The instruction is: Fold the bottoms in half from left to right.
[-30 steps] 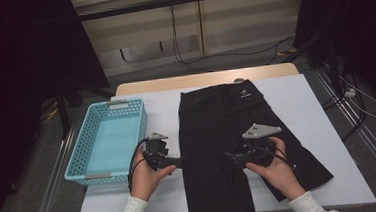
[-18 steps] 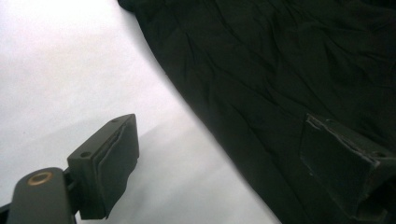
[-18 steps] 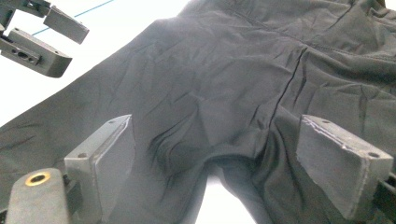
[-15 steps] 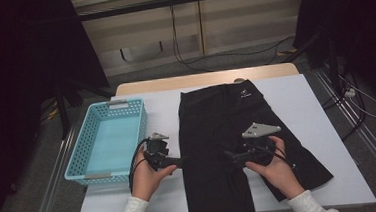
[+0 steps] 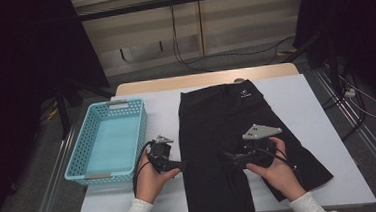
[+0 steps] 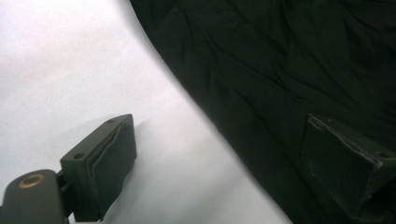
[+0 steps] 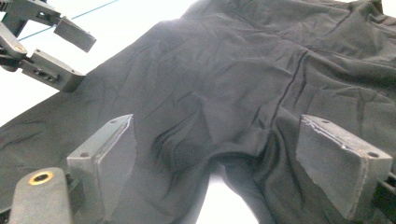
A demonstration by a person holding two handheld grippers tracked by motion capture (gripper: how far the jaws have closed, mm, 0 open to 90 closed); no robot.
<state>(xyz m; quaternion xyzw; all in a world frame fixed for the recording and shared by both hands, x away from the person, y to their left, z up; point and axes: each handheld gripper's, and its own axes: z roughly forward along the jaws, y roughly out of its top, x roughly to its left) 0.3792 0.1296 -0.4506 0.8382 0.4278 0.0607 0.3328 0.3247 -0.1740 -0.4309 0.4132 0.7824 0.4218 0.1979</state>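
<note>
Two hands come up from the bottom edge of the high view, each carrying a gripper aimed inward at the black shorts (image 5: 228, 143). The left gripper (image 5: 181, 164), lower centre-left, sits at the garment's left edge; its own view shows the jaws spread wide and empty, one over white table (image 6: 70, 70), the other over dark cloth, likely placed to take that hem. The right gripper (image 5: 225, 157), lower centre, hovers over the crotch where the two legs part, jaws also wide apart with nothing between them. Shorts lie flat across the middle of the frame, waistband toward the top. A blue basket (image 5: 75, 164) waits at the left, probably the garment's destination.
</note>
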